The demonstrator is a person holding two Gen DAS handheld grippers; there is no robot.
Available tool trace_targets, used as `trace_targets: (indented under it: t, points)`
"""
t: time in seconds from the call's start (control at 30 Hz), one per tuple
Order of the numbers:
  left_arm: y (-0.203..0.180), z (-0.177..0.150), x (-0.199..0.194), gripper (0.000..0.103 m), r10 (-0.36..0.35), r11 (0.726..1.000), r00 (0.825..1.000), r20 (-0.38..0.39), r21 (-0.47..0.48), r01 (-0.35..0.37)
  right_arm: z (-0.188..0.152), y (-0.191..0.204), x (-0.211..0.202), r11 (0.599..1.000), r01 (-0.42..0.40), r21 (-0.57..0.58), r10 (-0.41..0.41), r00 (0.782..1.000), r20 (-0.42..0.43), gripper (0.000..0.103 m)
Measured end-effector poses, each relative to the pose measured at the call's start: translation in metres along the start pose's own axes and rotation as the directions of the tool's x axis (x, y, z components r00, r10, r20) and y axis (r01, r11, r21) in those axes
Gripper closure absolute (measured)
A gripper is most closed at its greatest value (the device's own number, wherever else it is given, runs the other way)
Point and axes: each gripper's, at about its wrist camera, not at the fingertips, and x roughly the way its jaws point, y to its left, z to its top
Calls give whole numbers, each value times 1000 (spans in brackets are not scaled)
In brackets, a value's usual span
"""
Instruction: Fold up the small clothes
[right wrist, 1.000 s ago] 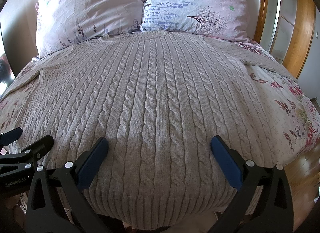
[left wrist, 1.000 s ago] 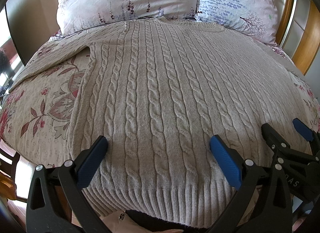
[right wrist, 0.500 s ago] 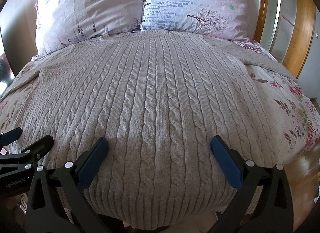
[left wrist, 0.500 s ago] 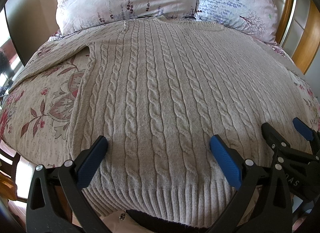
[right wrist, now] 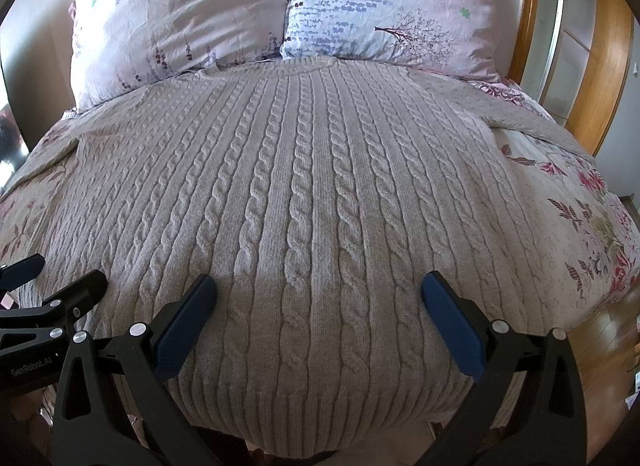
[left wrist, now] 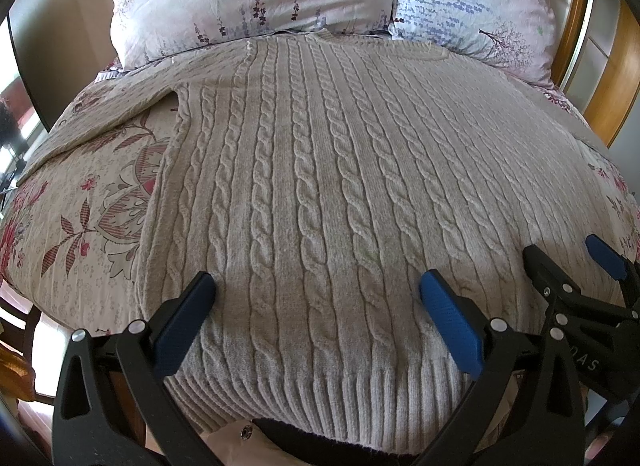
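Currently, the grey cable-knit sweater (left wrist: 320,185) is laid flat and face-up on the floral bedspread (left wrist: 80,225), collar toward the two pillows (right wrist: 280,5), ribbed hem (left wrist: 340,394) hanging just over the near edge of the bed.

At the left, the left sleeve (left wrist: 120,113) is spread outward across the bedspread. If the body is lifted before this sleeve is brought in, it is likely to be dragged and bunched.

The left gripper (left wrist: 316,298) is held spread wide above the hem, nothing pinched. Should it be closed from this position, only the raised top layer is likely to be caught, because the knit is thick and soft; the fold would then come apart into two layers.

The right gripper (right wrist: 320,298) is likewise held wide open over the hem, empty, close beside the left one. Collision between the two tools is judged a risk if both are lowered together.

At the right, the right sleeve (right wrist: 520,113) lies extended toward the wooden bed frame (right wrist: 600,65). An uneven fold is expected if the hem corners are taken at different heights.
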Motion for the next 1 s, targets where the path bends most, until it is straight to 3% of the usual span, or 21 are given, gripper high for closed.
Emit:
trace_targets:
  t: [0.57,0.8,0.87,1.0]
  points:
    - [2,0,-1,2,6,1000,1000,-5,-4,-6,-2,0,0,999,-19,-35,19,1000,1,1]
    - [1,4,-2,2,3,1000,1000,9,18,-3,-3,-9,-2,982,-128,-141,136,989,49,1]
    - [2,8,-1,2,-8,1000,1000,12,29,7,6,-18,-3,978,-171,-123,177,983,39,1]
    - [5,25,3,2,-13,999,1000,28,30,13,41,-68,0,977,-209,38,207,977,48,1]
